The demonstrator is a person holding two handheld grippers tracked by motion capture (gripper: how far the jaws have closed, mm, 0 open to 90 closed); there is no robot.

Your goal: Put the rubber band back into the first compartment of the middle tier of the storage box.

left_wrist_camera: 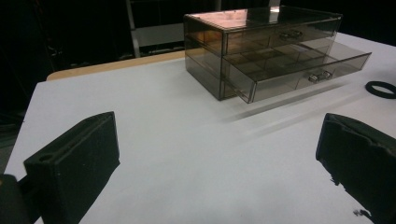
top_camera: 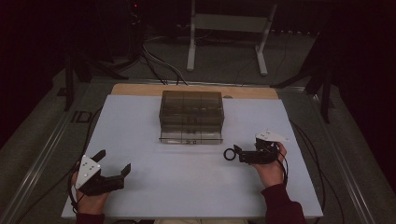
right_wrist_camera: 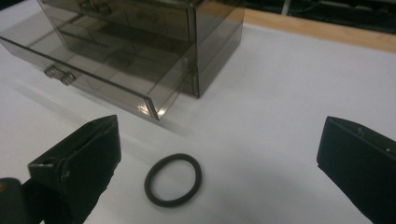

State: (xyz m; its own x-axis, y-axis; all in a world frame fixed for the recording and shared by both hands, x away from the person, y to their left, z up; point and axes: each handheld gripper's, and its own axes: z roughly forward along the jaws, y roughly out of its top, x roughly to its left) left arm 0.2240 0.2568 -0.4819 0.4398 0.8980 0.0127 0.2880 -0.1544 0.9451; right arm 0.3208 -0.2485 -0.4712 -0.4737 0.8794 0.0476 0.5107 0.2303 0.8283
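- The drawer box point(top_camera: 191, 112) sits on the table point(top_camera: 140, 186), mid-width near its far edge.
- The ring point(top_camera: 229, 154) lies before the box's right corner.

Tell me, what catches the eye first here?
A smoky transparent plastic drawer box stands at the far middle of the white table, its lower drawer pulled out. A small black rubber ring lies flat just ahead of the open right gripper, while the open left gripper rests at the near left.

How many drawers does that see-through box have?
2. The top drawer is pushed in; the bottom drawer is pulled out toward the person. The box stands at the table's far middle.
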